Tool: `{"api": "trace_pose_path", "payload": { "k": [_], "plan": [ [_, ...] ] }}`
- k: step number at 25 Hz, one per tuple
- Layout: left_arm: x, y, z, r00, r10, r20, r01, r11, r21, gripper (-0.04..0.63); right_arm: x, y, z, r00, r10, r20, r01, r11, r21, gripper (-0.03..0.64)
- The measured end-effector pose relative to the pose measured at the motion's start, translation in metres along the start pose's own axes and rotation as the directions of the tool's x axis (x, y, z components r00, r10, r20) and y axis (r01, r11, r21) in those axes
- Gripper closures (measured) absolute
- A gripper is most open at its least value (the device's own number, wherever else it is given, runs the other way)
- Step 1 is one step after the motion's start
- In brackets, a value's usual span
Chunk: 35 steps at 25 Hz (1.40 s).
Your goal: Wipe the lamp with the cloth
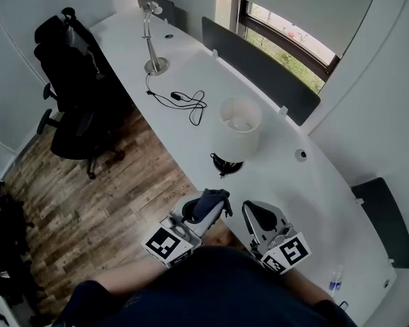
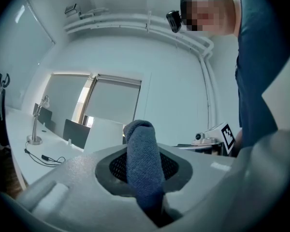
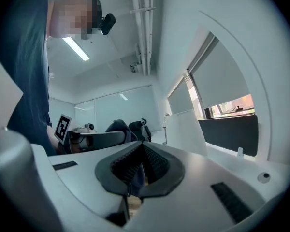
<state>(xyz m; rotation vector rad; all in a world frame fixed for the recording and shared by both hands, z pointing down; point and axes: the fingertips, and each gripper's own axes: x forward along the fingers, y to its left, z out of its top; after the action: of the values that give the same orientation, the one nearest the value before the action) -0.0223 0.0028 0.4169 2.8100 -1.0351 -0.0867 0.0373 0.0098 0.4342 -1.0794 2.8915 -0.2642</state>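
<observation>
The lamp (image 1: pixel 239 129) has a white drum shade and a black base (image 1: pixel 227 164); it stands on the white desk (image 1: pixel 286 176), just beyond both grippers. My left gripper (image 1: pixel 206 210) is shut on a folded blue-grey cloth (image 1: pixel 213 201), which sticks out past the jaws (image 2: pixel 141 164). It is held short of the lamp base and does not touch it. My right gripper (image 1: pixel 251 212) is beside it, shut with nothing between its pads (image 3: pixel 127 164). The shade (image 2: pixel 102 132) shows behind the cloth, and the shade (image 3: pixel 184 129) also rises ahead of the right jaws.
A silver desk lamp (image 1: pixel 152 41) and a black cable (image 1: pixel 185 101) lie on the desk's far left. A black office chair (image 1: pixel 71 94) stands on the wood floor. A dark divider panel (image 1: pixel 260 68) runs along the desk's back edge. A water bottle (image 1: pixel 335 280) is at the near right.
</observation>
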Motion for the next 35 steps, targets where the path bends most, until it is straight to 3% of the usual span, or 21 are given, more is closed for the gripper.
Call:
{"api": "trace_pose_path", "payload": {
  "k": [8,14,26,35],
  "plan": [
    [0.022,0.055,0.017,0.982,-0.184,-0.039,0.184,0.983,-0.015,0.528,0.057,-0.021,0.025,0.985,-0.168,0.031,0.167,0.986,0.026,0.607],
    [0.058,0.059,0.019,0.968,-0.243,-0.057,0.240,0.970,-0.047,0.528,0.052,-0.040,0.021,0.978,-0.209,-0.002,0.208,0.977,0.042,0.607],
    [0.113,0.071,0.041,0.995,-0.096,-0.032,0.094,0.995,-0.040,0.528,0.027,-0.073,0.026,0.990,-0.142,0.015,0.141,0.989,0.036,0.607],
    [0.121,0.080,0.020,0.998,-0.035,-0.051,0.030,0.995,-0.092,0.528,0.023,-0.087,0.017,0.994,-0.105,-0.011,0.105,0.993,0.057,0.607]
  ]
}}
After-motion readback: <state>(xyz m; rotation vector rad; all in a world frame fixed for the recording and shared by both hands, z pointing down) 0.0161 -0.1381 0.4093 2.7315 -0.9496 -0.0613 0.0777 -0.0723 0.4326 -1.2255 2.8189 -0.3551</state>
